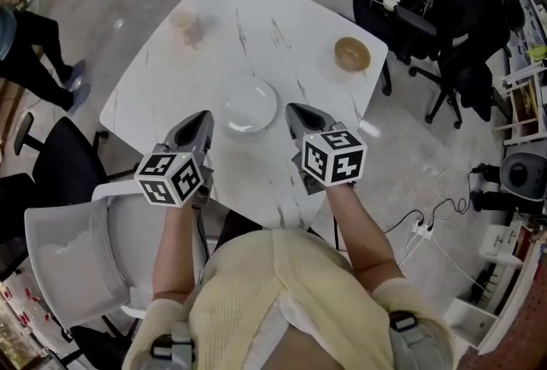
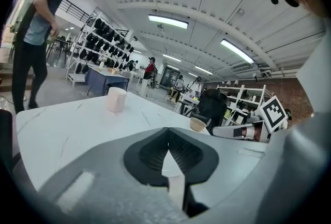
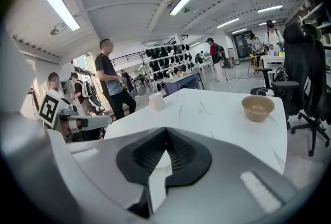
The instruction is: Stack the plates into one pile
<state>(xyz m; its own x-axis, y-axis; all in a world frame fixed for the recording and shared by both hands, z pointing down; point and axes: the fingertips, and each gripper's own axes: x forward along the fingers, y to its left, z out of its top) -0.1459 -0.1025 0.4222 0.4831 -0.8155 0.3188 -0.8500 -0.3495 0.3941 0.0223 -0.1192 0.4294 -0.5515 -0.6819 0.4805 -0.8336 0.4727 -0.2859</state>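
- Person's cream jumper sat closest to the head view, with both arms reaching out over the near edge of the white marble table.
- Left gripper: jaws together, nothing between them.
- Right gripper: same, jaws closed and empty.
- White plate lay mid-table, a bit toward the near edge, between the two gripper tips and just clear of both. Couldn't tell if it was one plate or an already-made pile; no other plate showed on the table.
- Pale cup stood by the far left edge, tan bowl at the right corner, both well apart from the plate.
- Risks, my read:
  - Closed tips flanked the plate closely, so any sideways sweep could shove it across the slick marble.
  - Jaws needed to open before any rim grab. Going in closed would just push it.
  - A thin glossy rim could slip out of a pinch.
  - Bowl could get mistaken for a plate.
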